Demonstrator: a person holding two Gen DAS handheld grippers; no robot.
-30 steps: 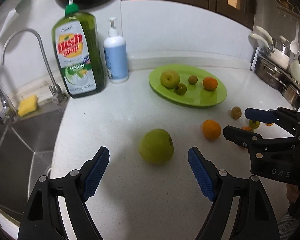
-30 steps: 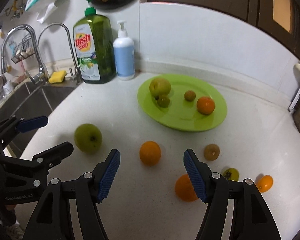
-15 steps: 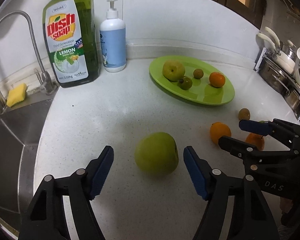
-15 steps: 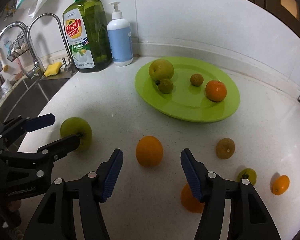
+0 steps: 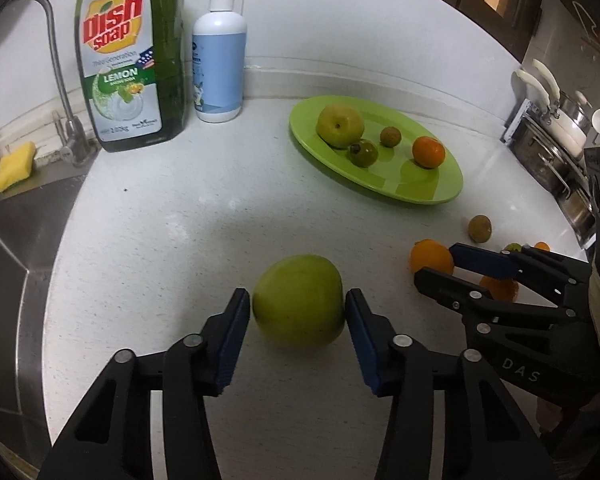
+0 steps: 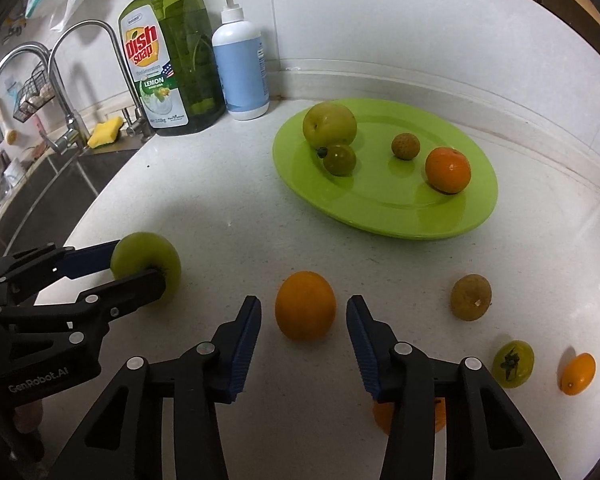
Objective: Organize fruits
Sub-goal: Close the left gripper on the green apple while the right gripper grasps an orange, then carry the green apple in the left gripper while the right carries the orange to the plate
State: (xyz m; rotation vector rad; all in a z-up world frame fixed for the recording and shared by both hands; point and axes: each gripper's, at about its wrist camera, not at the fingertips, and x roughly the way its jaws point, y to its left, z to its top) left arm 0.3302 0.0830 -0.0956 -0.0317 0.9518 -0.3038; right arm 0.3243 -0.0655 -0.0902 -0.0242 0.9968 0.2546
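Note:
A green apple point(image 5: 298, 300) lies on the white counter with my left gripper point(image 5: 297, 296) around it. Its jaws are closing and both blue pads touch the apple's sides. In the right wrist view the same left gripper point(image 6: 140, 266) clasps that apple point(image 6: 146, 250). My right gripper point(image 6: 303, 302) straddles an orange point(image 6: 305, 306); its jaws are closing, with a small gap on each side. The green plate point(image 6: 380, 200) behind holds an apple, an orange and two small fruits.
Loose on the counter at the right are a brown fruit point(image 6: 471, 297), a small green fruit point(image 6: 513, 364), a kumquat point(image 6: 578, 373) and a second orange point(image 6: 439, 414) under my right finger. A dish soap bottle point(image 5: 132, 56), a pump bottle point(image 5: 219, 68) and the sink point(image 5: 8, 248) stand at the left.
Both grippers have come down and forward over their fruits. Both pairs of jaws narrowed: the left pads reached the green apple, the right ones drew in beside the orange.

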